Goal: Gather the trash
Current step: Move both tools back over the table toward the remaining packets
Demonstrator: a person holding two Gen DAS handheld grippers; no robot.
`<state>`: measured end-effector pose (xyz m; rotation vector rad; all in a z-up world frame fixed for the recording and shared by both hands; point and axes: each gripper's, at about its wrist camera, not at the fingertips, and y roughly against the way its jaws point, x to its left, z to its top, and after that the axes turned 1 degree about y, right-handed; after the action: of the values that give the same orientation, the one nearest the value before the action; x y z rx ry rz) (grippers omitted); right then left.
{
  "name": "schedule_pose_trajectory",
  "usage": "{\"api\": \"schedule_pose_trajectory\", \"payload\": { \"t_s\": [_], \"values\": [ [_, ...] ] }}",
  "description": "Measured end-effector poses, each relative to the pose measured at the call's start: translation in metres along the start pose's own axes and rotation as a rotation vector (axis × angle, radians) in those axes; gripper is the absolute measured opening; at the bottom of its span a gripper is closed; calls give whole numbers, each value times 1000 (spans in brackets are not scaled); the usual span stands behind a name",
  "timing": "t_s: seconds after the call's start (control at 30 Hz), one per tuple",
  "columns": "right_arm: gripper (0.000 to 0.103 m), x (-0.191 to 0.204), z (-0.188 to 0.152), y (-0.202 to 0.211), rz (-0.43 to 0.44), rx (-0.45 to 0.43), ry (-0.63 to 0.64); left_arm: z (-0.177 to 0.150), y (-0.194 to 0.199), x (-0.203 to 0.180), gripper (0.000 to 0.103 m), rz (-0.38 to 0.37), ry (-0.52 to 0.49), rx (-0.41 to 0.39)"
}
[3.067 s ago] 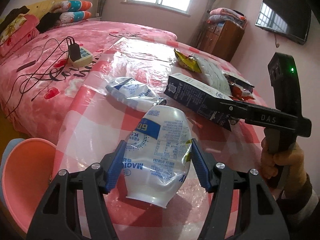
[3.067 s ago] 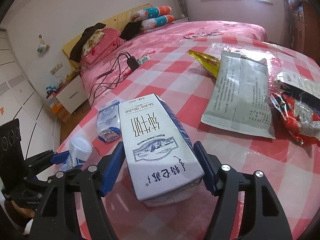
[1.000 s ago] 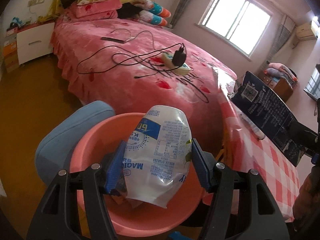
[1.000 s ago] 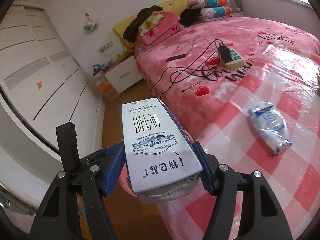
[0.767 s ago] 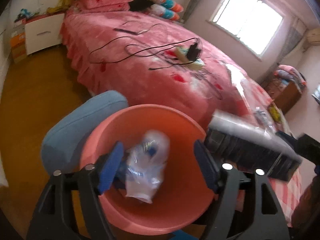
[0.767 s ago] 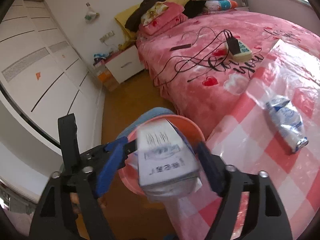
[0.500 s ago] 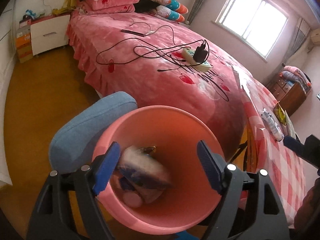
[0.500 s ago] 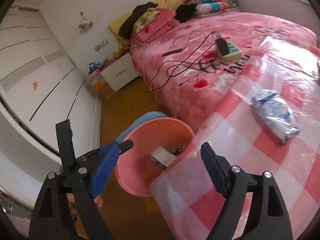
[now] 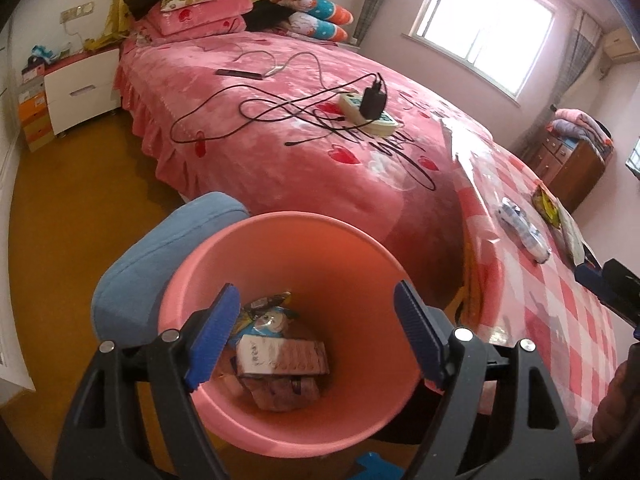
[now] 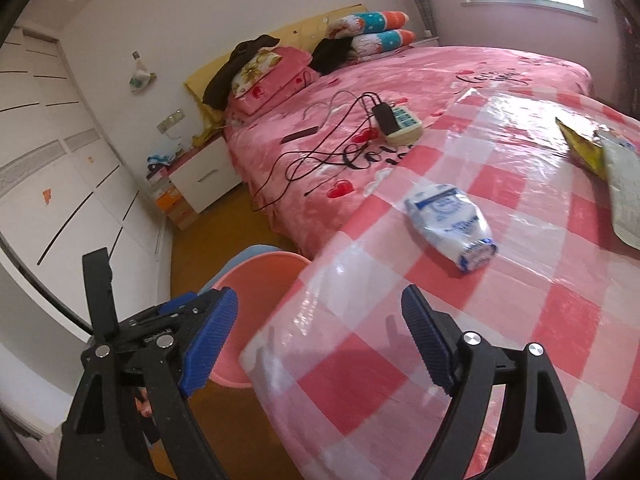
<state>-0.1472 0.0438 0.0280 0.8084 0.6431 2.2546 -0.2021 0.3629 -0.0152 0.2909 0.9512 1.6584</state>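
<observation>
Trash lies in two places: some in the pink bin (image 9: 304,248) and some on the checked worktop (image 10: 520,320). At the bottom of the bin rest a carton (image 9: 280,358), a small snack packet (image 9: 269,320) and other wrappers beneath them. The bin stands on the floor beside a blue cushioned seat (image 9: 160,256), close against the edge of the worktop.

The left tool (image 9: 316,328) hovers over the mouth of the bin with its blue pads wide apart and nothing between them. The right tool (image 10: 320,328) is also spread wide and empty; it points at the near corner of the worktop, with the bin's rim (image 10: 260,264) showing past its left pad.

On the worktop a crumpled white and blue pouch (image 10: 450,224) lies on its side, well apart from the right tool. Farther right, a yellow wrapper (image 10: 580,148) lies partly under a grey bag (image 10: 624,196).

Behind, a pink bed (image 9: 280,120) carries a power strip (image 9: 368,118) with a black charger plugged in and loose cables (image 9: 240,108) spread across the cover.
</observation>
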Motion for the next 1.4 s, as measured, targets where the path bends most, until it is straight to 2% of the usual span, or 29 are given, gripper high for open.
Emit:
{"api": "schedule_pose_trajectory", "payload": {
  "t_s": [0.73,1.4],
  "values": [
    [83,-42,-20,43,-76,-72,-53,0,16,-74,80,-79,-120,8],
    [83,-100,-30,81,-130,-127,-156,-4,16,-156,80,-116,-249,30]
  ]
}}
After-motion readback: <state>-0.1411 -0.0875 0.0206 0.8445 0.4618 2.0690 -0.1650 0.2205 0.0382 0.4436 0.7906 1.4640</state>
